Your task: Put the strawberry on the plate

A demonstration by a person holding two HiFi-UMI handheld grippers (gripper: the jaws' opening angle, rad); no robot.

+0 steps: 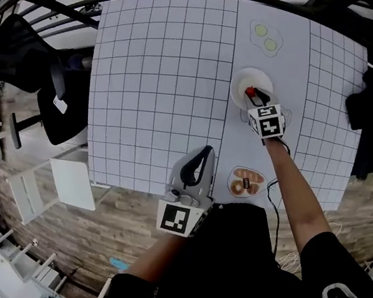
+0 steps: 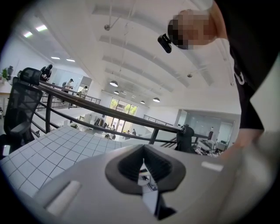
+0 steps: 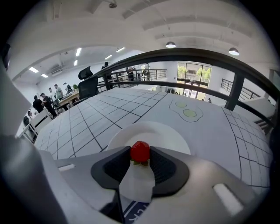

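Head view: right gripper (image 1: 255, 96) over plate (image 1: 245, 77), whose near rim it covers; strawberry (image 1: 250, 91) partly visible at its tips; left gripper (image 1: 205, 154) at table (image 1: 160, 78) edge.
Left gripper view: jaws together, nothing between.
Right gripper view: jaws clamped on strawberry above plate; contact with plate unclear.

1. Small red strawberry (image 3: 140, 151), upright with green leaves at its base, pinched between the right gripper (image 3: 140, 155) jaws, over the plate's near part.
2. White round plate (image 3: 153, 130), lying flat under the strawberry.
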